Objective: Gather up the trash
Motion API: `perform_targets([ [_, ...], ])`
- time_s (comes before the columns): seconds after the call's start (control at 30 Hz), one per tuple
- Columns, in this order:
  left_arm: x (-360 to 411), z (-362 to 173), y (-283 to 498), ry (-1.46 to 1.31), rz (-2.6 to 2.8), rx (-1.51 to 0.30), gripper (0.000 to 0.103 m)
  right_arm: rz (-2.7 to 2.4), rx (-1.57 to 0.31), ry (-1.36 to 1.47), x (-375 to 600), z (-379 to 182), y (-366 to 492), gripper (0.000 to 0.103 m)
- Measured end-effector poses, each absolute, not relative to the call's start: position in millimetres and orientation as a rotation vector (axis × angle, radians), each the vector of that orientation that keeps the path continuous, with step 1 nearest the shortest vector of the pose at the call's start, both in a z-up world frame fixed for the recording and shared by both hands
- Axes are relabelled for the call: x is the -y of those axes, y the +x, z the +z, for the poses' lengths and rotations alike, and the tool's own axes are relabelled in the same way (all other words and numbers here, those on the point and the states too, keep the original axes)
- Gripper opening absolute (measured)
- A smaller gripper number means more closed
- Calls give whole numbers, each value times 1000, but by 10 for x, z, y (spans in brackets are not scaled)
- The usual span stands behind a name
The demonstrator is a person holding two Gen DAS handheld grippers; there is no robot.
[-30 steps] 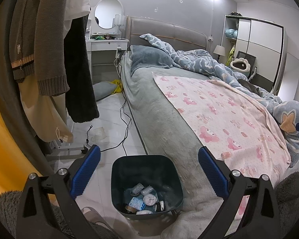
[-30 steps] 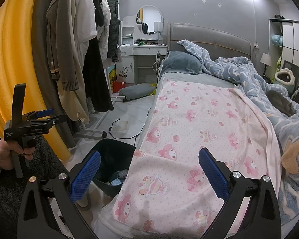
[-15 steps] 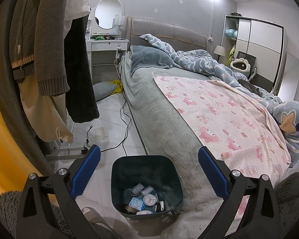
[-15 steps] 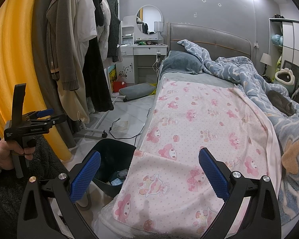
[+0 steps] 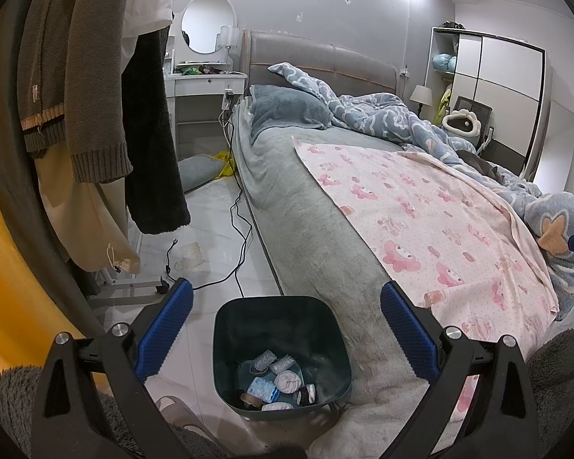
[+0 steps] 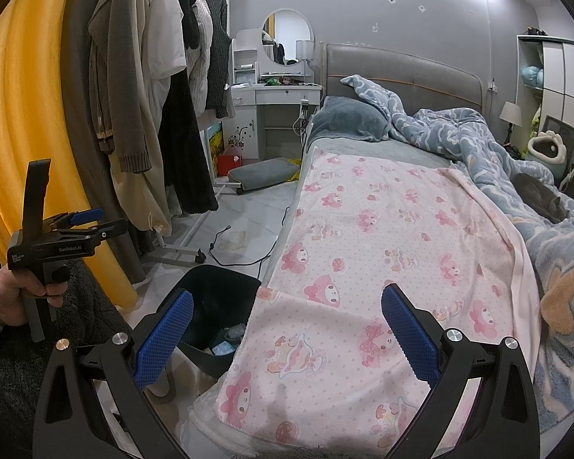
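Note:
A dark teal trash bin (image 5: 248, 313) stands on the floor against the bed's side, with several wrappers and tissues (image 5: 279, 382) in its bottom. My left gripper (image 5: 285, 336) is open and empty, hovering above the bin. The bin also shows in the right wrist view (image 6: 222, 298), partly hidden by the pink sheet. My right gripper (image 6: 285, 336) is open and empty, over the pink sheet (image 6: 382, 252) near the bed's foot. The left gripper (image 6: 84, 222) shows in the right wrist view, held in a hand.
A bed (image 5: 310, 222) with a grey blanket and blue duvet fills the right. Clothes on a rack (image 5: 95, 95) hang at left. Black cables (image 5: 241, 237) and a crumpled paper-like scrap (image 5: 189, 256) lie on the tiled floor. A grey cat (image 6: 539, 199) lies on the duvet.

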State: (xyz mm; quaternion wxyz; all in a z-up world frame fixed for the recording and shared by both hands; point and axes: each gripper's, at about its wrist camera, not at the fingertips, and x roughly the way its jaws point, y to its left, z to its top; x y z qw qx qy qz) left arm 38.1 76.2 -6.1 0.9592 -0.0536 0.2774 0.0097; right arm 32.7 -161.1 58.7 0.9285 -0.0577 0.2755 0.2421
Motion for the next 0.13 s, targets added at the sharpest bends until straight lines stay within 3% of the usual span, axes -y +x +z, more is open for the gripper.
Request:
perform_targets([
  [0.13,-762,-66,385,-106,15,-564,100,497,-564,-121,1608,589,328,100],
])
